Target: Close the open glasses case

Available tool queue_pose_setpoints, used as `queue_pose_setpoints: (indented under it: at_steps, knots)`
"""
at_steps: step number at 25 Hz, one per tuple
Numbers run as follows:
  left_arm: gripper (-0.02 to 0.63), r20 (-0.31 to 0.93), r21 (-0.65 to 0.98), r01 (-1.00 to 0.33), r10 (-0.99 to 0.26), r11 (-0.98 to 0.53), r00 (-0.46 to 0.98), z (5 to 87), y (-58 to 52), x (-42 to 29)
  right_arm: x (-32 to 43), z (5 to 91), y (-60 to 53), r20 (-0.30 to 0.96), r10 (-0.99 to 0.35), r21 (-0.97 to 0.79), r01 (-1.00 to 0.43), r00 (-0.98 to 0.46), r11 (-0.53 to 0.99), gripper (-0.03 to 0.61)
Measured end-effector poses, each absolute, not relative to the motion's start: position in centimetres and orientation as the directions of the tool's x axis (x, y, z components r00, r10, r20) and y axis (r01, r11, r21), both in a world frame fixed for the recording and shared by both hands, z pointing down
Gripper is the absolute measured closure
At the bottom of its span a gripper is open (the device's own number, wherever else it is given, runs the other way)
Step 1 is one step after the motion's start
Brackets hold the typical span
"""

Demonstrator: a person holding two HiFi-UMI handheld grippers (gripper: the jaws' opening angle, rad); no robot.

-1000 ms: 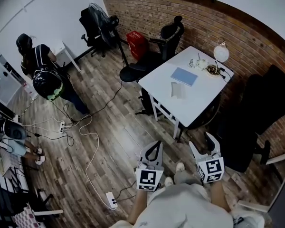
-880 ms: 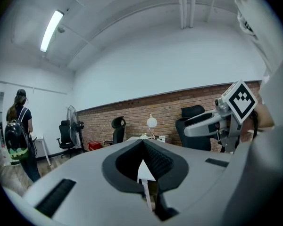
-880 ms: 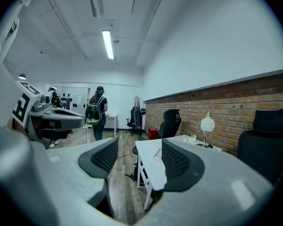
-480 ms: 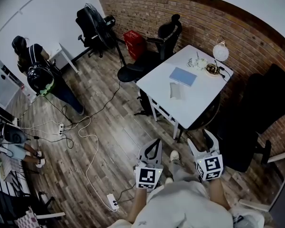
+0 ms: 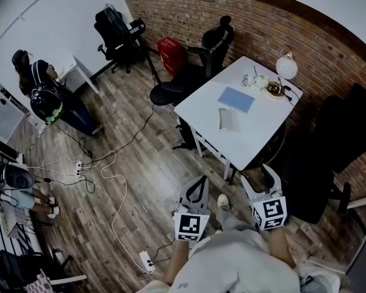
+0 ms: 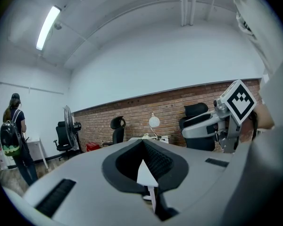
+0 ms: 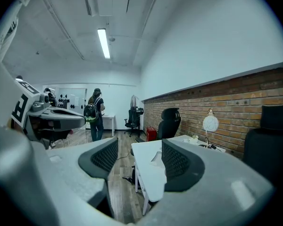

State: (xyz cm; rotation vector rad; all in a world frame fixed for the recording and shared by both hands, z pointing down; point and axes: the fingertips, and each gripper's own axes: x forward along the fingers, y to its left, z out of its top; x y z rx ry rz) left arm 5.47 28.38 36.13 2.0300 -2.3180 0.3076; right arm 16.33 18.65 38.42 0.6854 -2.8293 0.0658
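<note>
While the person stands back from the white tabletop [image 5: 256,127], the glasses case [image 5: 228,118] lies near its middle as a pale grey oblong. Its long axis runs from the near edge of the tabletop toward a blue pad [image 5: 236,98] just beyond it. From this far off I cannot tell how wide the lid stands or whether anything lies inside. Bare tabletop surrounds the case on the other sides, and the only clutter is at the far corner by the brick wall [image 5: 280,23], where a round white lamp [image 5: 285,68] stands beside a small bowl [image 5: 272,90] whose contents cannot be made out. Both grippers are held low over the wooden floor [image 5: 134,176], well apart from the case. The left gripper [image 5: 200,180] has its jaws brought together at the tips with nothing between them. The right gripper [image 5: 260,179] has its jaws spread, and its own view looks between them at the tabletop's near edge and the distant case. Black office chairs [image 5: 218,41] crowd the far left side of the tabletop, and another dark chair [image 5: 348,127] sits to the right. Cables and a power strip [image 5: 146,262] trail across the floor on the left, where a person with a backpack [image 5: 44,99] stands.
</note>
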Motion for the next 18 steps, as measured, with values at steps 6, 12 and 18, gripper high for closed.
queue_pose_setpoints:
  at_steps: [6, 12, 18]
  knots:
    - [0.609, 0.153, -0.133, -0.984, -0.978, 0.123, -0.143, 35.7, 25.2, 3.0, 13.9, 38.3, 15.5, 0.239, -0.439, 0.011, -0.449, -0.866, 0.893, 0.288]
    - [0.609, 0.171, -0.122, -0.984, -0.973, 0.133, -0.153, 35.8, 21.6, 1.0, 11.7, 38.3, 11.7, 0.238, -0.431, 0.002, -0.443, -0.871, 0.897, 0.288]
    - [0.609, 0.179, -0.126, -0.983, -0.971, 0.136, -0.157, 35.7, 18.3, -0.8, 9.7, 38.4, 8.4, 0.241, -0.42, -0.012, -0.435, -0.875, 0.9, 0.288]
